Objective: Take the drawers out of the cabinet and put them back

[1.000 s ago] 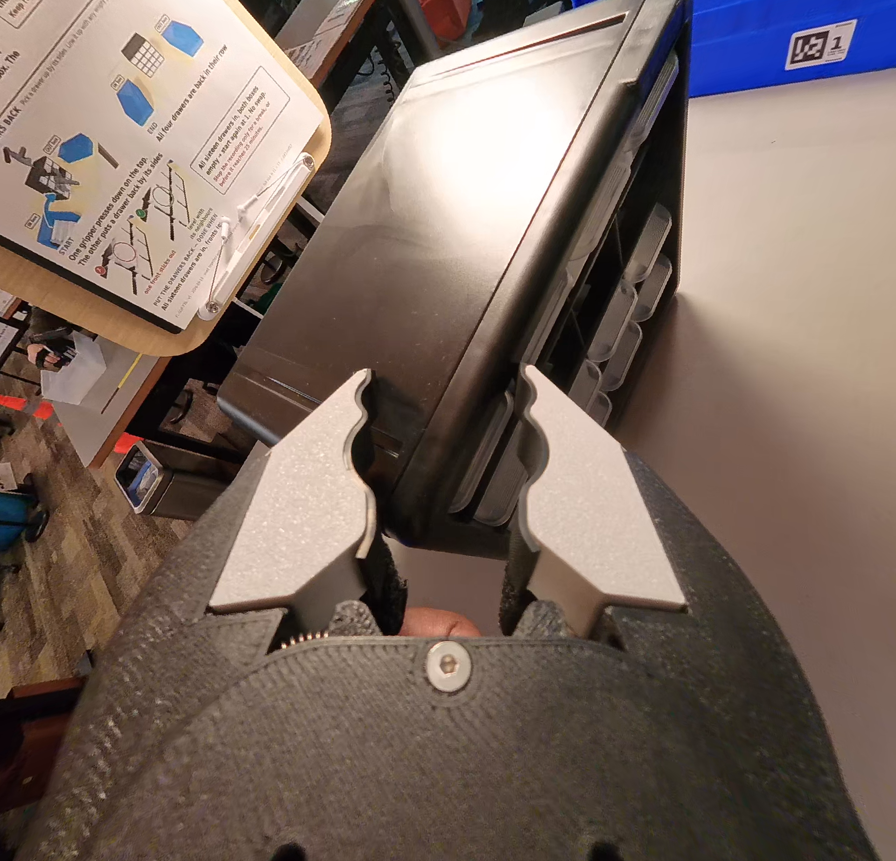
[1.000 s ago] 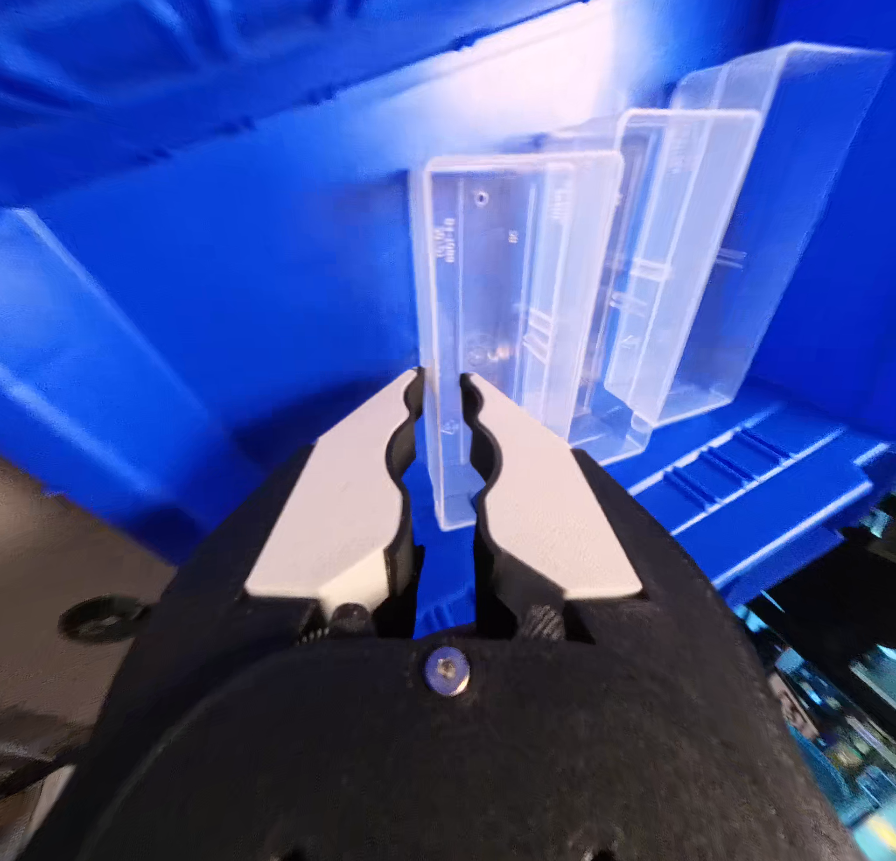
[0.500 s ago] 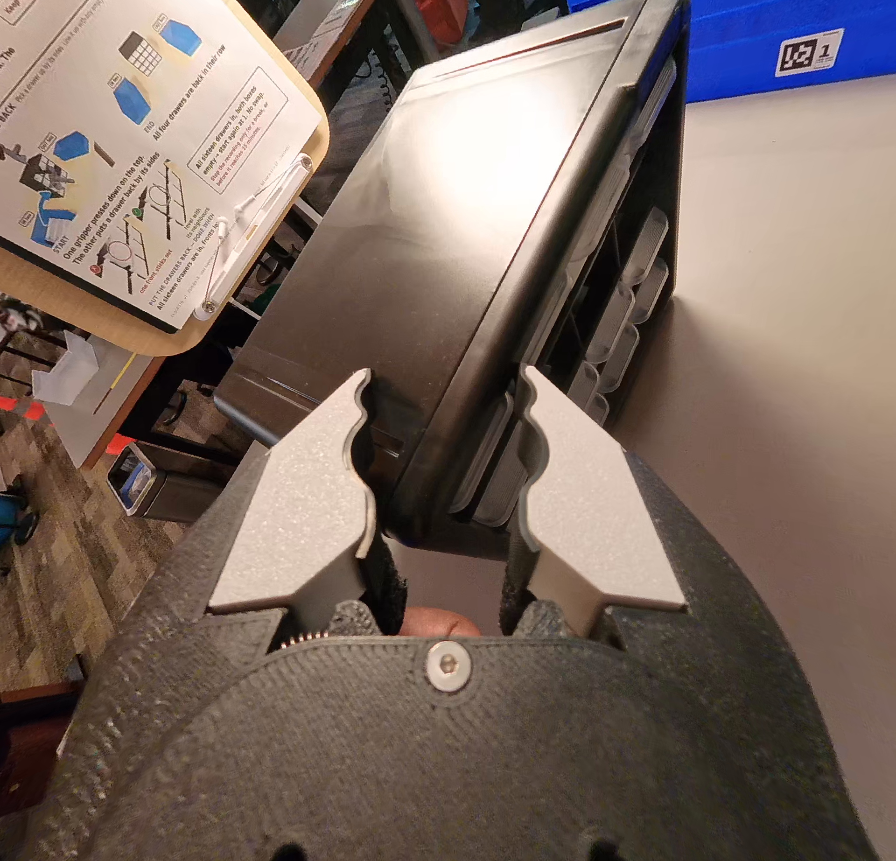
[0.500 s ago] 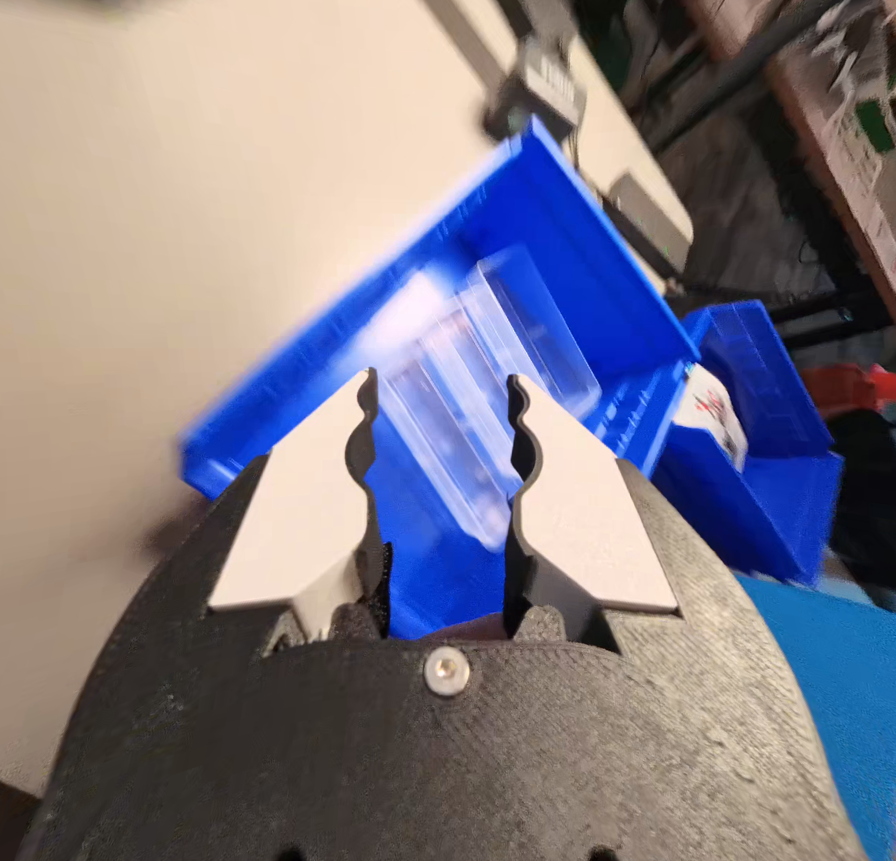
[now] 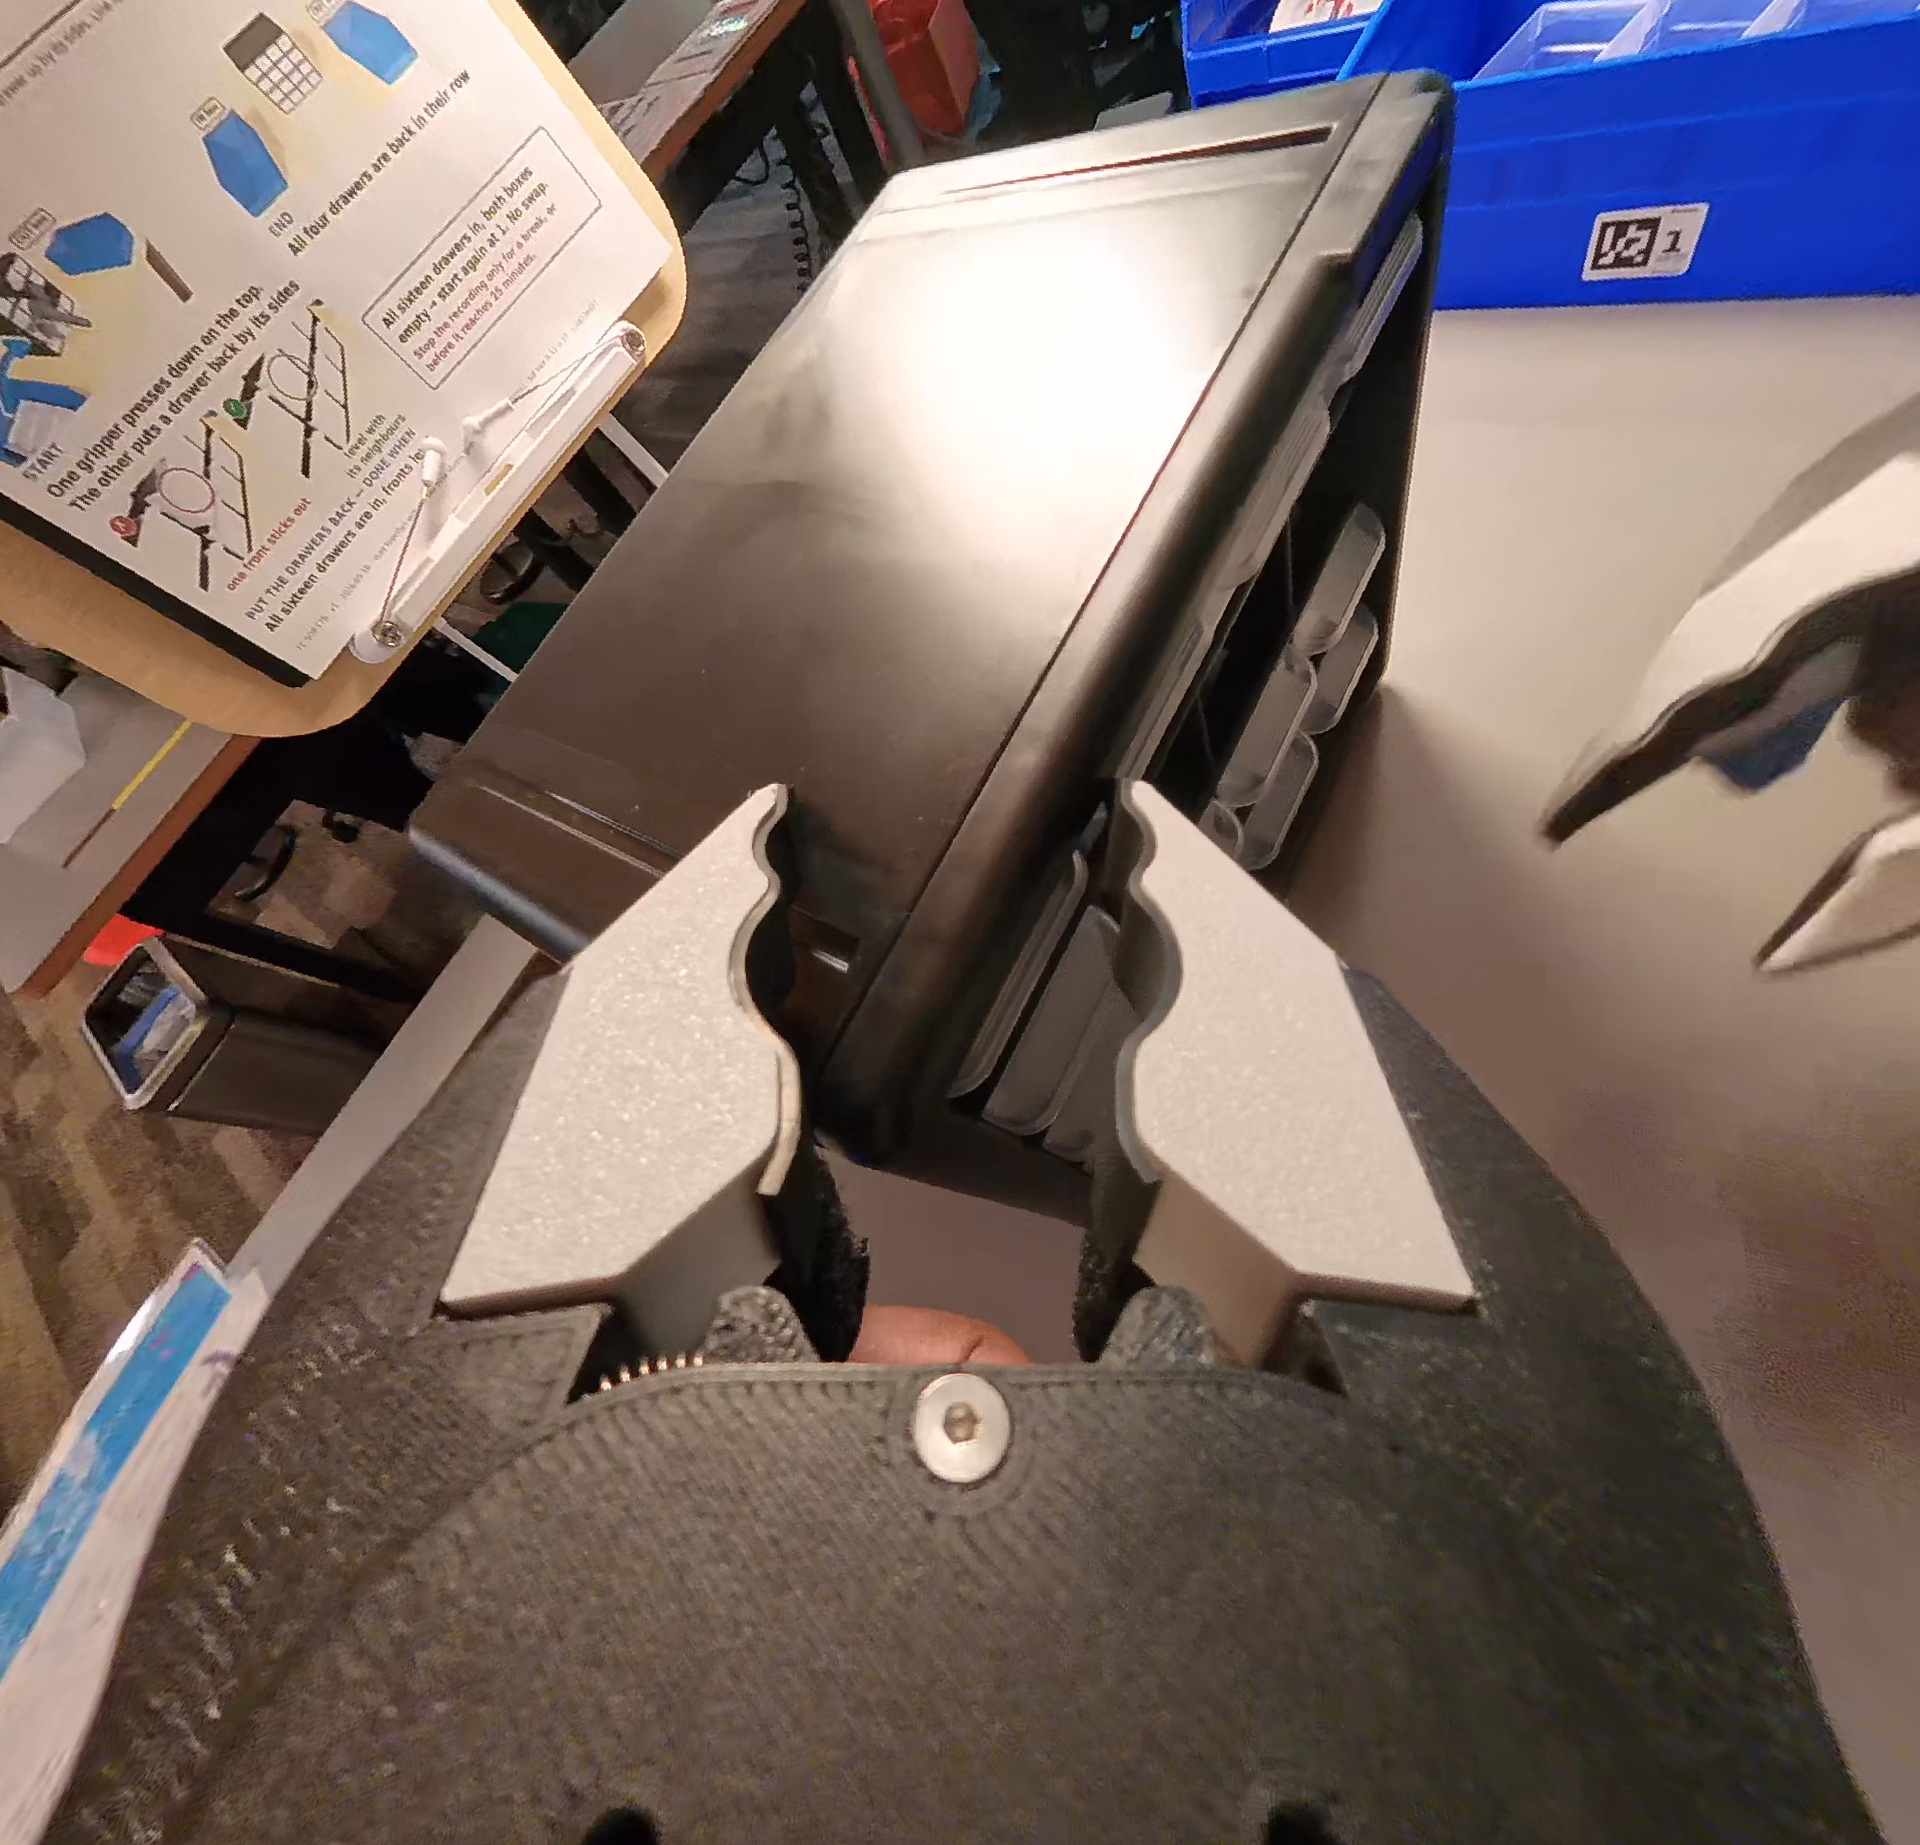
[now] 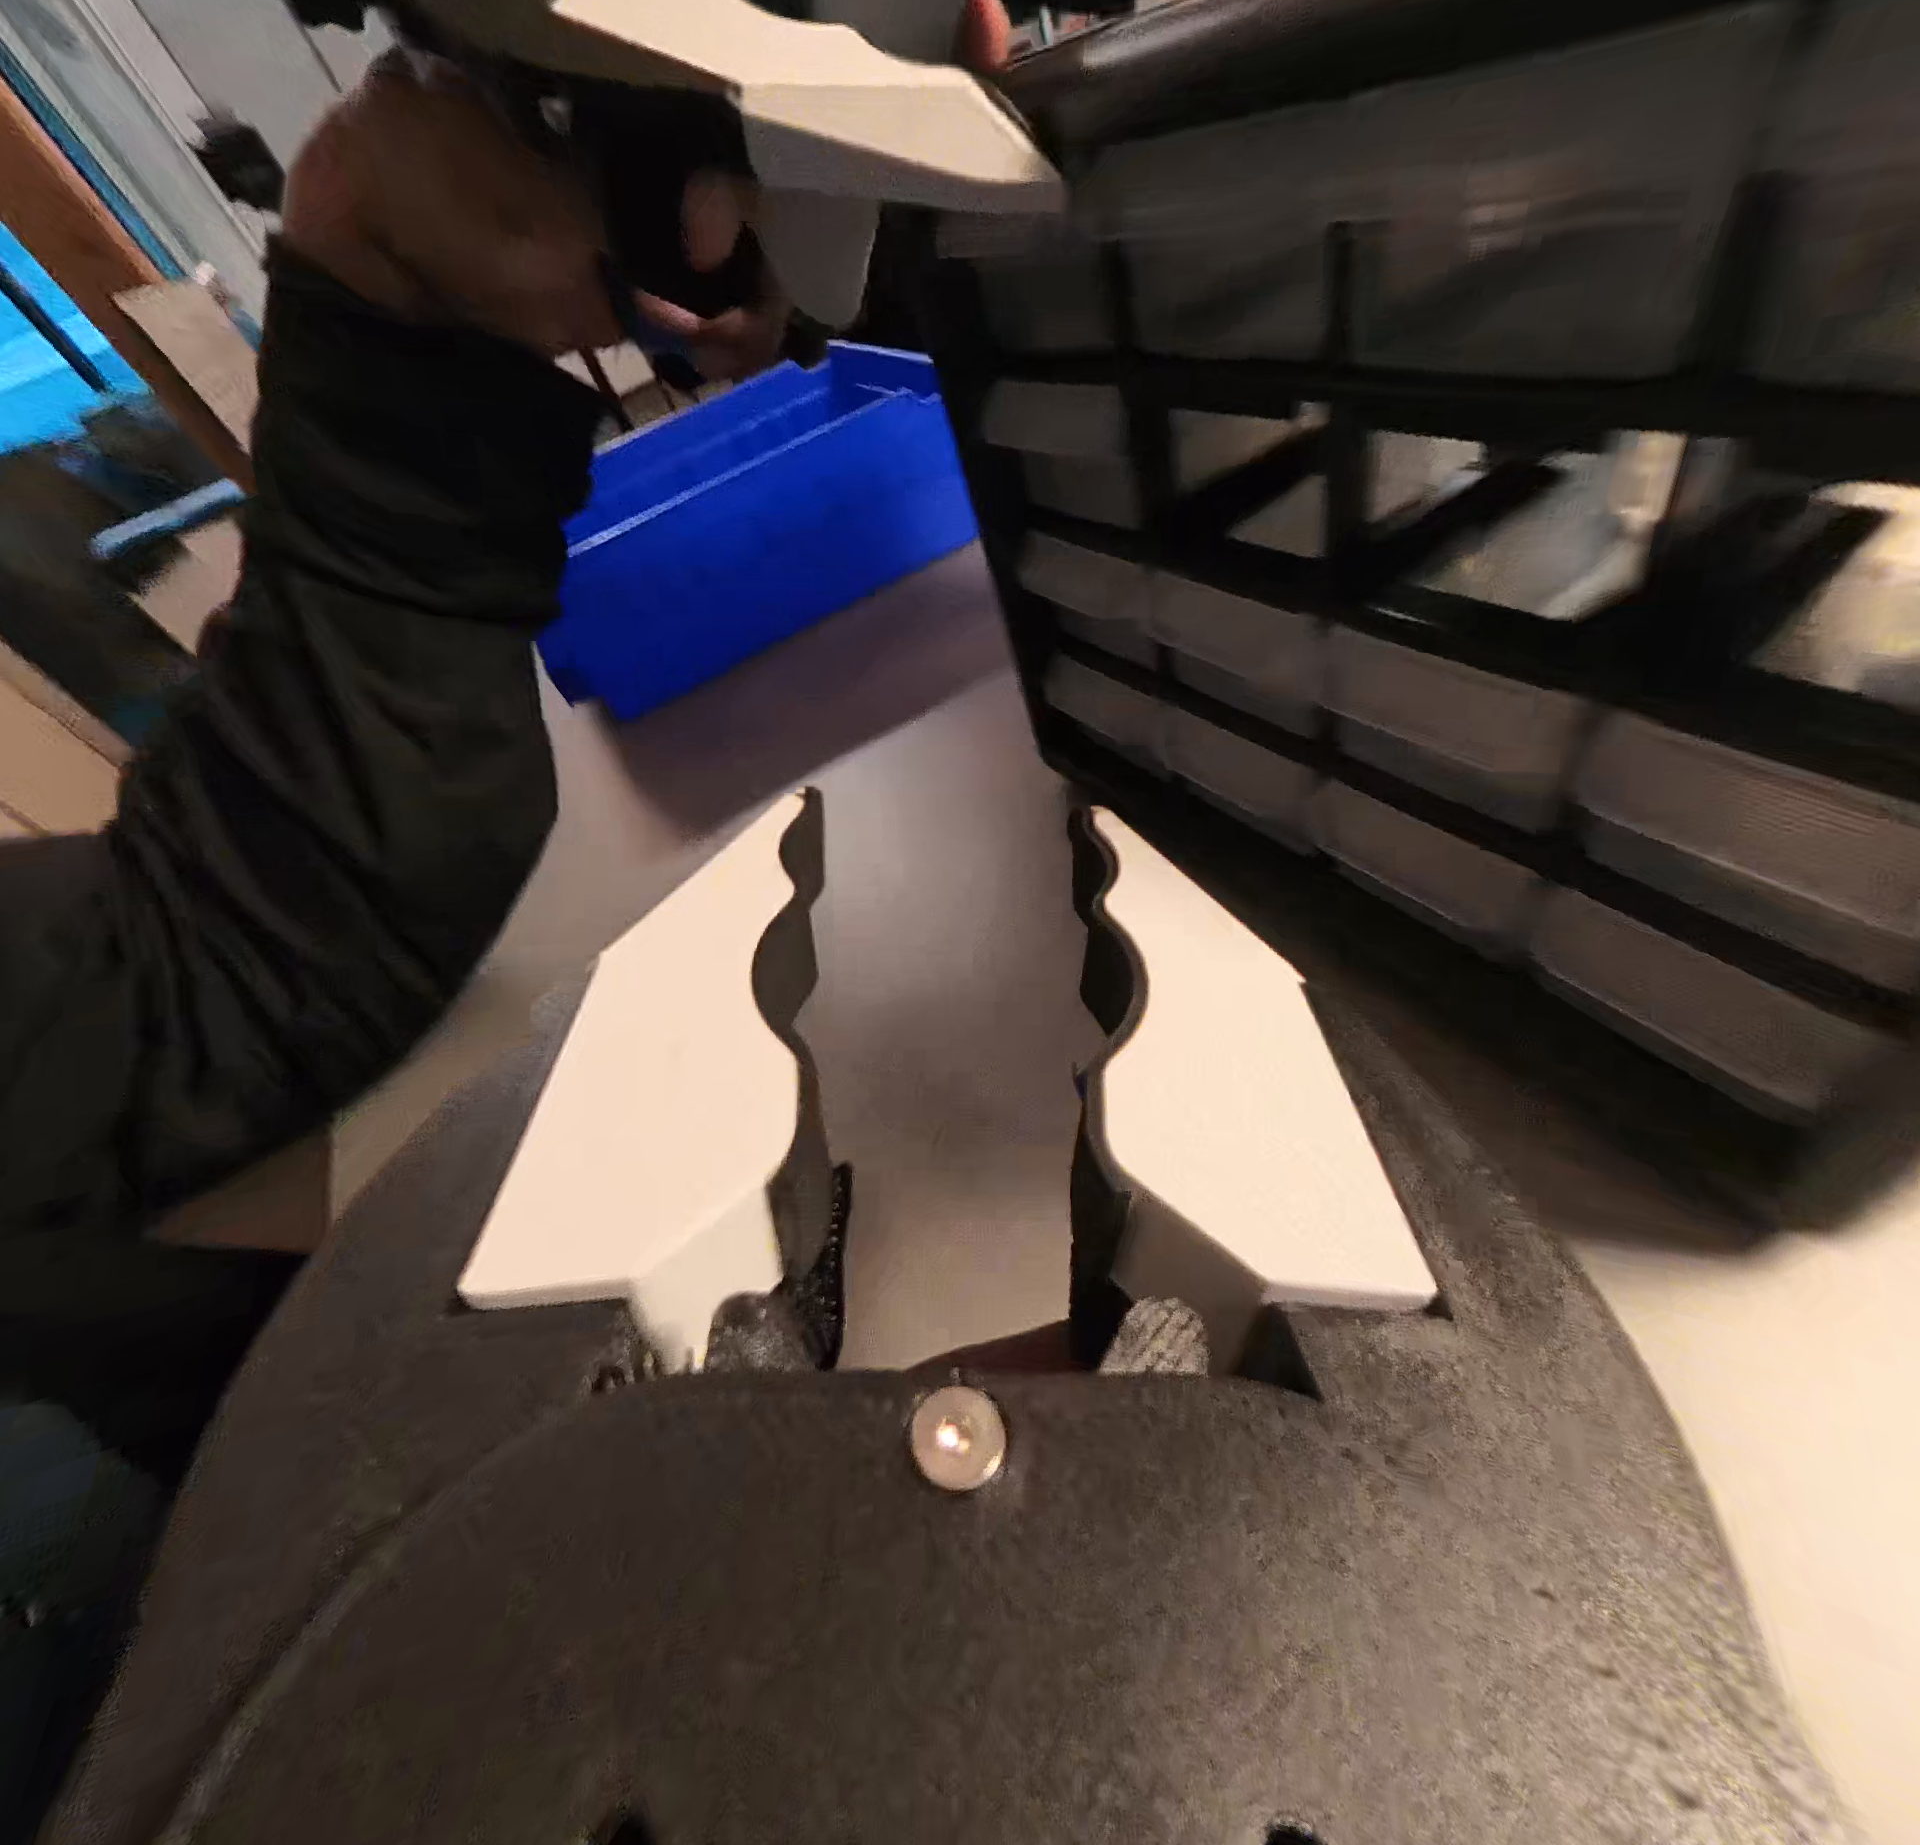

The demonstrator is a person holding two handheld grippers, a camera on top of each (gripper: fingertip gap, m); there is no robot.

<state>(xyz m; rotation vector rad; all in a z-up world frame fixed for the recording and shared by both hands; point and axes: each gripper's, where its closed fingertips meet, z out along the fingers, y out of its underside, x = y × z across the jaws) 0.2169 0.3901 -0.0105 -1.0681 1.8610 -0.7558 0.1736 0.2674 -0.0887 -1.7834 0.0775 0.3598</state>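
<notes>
Black plastic cabinet (image 5: 935, 548) stands on the grey worktop (image 5: 1558, 1016) just where it stood a second ago, with the blue bin (image 5: 1558, 185) behind it. The left tool (image 5: 954, 793) has not stirred: its jaws stay wide apart, straddling the cabinet's top front corner without closing on it. The change is all in the right tool (image 6: 940, 808). A second ago it was down in the bin with its jaws narrow around a clear drawer; now it has swung back low in front of the cabinet, jaws well apart with only bare worktop between them. That drawer seems to have been left in the bin, so the emptying goes on. Most drawers (image 6: 1455, 725) sit in their slots, though the second row (image 6: 1455, 486) looks partly emptied.
</notes>
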